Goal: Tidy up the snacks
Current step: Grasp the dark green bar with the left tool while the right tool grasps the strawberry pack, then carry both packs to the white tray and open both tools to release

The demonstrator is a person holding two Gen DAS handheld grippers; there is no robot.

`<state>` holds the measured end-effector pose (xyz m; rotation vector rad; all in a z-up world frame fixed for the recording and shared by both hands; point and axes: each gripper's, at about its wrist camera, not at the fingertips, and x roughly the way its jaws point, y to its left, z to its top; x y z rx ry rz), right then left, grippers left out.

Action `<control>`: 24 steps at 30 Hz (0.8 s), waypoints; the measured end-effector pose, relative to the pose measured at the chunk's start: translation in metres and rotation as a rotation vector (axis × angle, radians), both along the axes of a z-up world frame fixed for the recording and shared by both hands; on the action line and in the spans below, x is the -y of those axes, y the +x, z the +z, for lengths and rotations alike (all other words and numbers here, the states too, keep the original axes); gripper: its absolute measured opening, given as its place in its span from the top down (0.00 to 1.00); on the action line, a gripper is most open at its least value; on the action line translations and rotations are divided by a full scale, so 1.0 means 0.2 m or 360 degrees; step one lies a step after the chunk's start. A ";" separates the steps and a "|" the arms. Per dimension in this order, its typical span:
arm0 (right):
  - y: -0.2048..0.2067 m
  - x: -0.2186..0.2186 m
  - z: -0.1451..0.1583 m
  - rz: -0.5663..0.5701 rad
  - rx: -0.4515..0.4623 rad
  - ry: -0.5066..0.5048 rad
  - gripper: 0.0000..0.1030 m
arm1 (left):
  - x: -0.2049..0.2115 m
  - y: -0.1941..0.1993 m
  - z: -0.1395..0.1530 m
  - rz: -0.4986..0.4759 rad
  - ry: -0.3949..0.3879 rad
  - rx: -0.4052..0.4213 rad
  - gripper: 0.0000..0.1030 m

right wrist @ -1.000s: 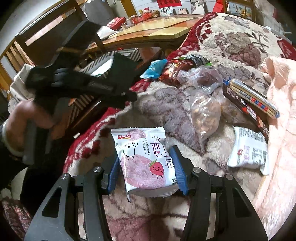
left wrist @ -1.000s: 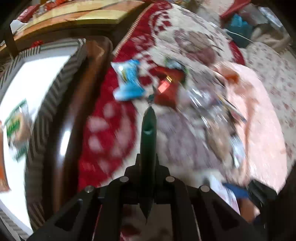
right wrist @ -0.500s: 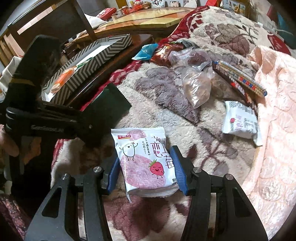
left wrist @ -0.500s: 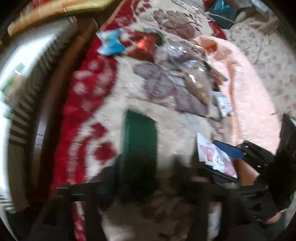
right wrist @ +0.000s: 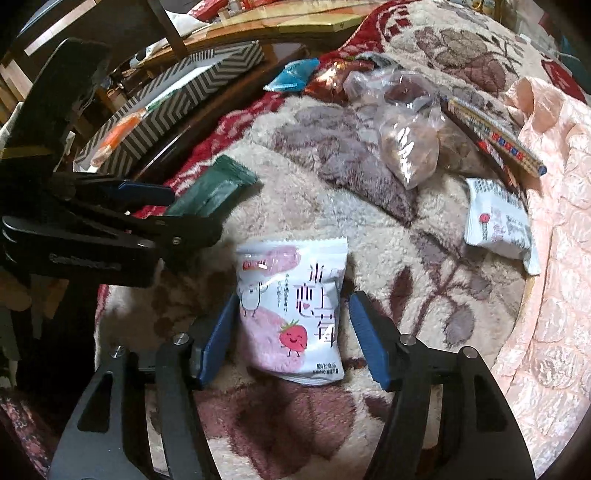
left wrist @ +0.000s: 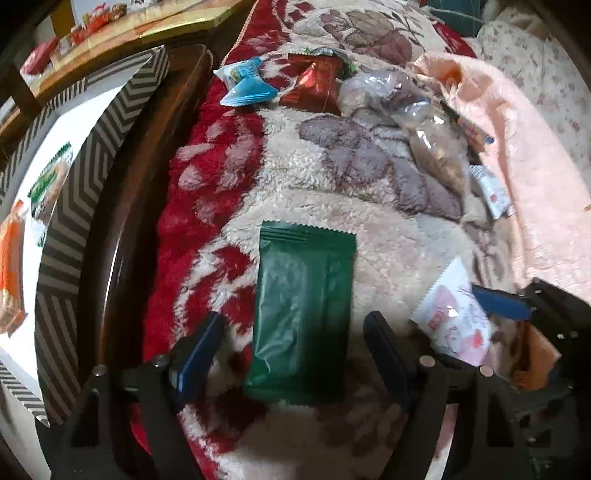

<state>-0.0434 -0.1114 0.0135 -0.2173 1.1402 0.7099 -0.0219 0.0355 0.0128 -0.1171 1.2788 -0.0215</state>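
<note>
Blanket (left wrist: 369, 229): fleecy, cream with red border and mauve flower print, spread wide under everything.
Pink quilt (right wrist: 554, 258): padded, peach-pink, lying along the blanket's right edge.
Dark wooden frame (left wrist: 122, 206): curved and glossy, running between the blanket's red border and the striped side at left.
Table (right wrist: 295, 22): yellow-topped wood, at the far end, small red items on it too blurred to name.
Floral bedding (left wrist: 535, 74): pale, small-patterned, beyond the pink quilt.

We see a fleecy floral blanket (right wrist: 369, 229) bearing a green packet (left wrist: 303, 314) between our left pads, a strawberry pouch (right wrist: 291, 314) between the right, and apparently nut bags (right wrist: 410, 147) farther ahead.
</note>
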 end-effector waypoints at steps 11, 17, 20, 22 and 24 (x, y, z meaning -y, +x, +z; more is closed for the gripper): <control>-0.01 0.01 0.09 0.0004 0.0096 0.0042 0.49 | -0.07 -0.06 0.09 0.0029 -0.0011 0.0119 0.56; 0.01 -0.08 0.20 0.0018 0.0171 0.0066 0.49 | -0.10 -0.12 0.22 0.0062 0.0024 0.0226 0.56; 0.02 -0.11 0.25 0.0002 0.0196 0.0096 0.48 | -0.13 -0.12 0.28 0.0094 0.0047 0.0279 0.56; 0.02 -0.14 0.28 -0.0003 0.0211 0.0108 0.48 | -0.17 -0.12 0.32 0.0123 0.0070 0.0317 0.56; 0.02 -0.19 0.31 0.0002 0.0231 0.0114 0.48 | -0.21 -0.11 0.34 0.0153 0.0085 0.0346 0.56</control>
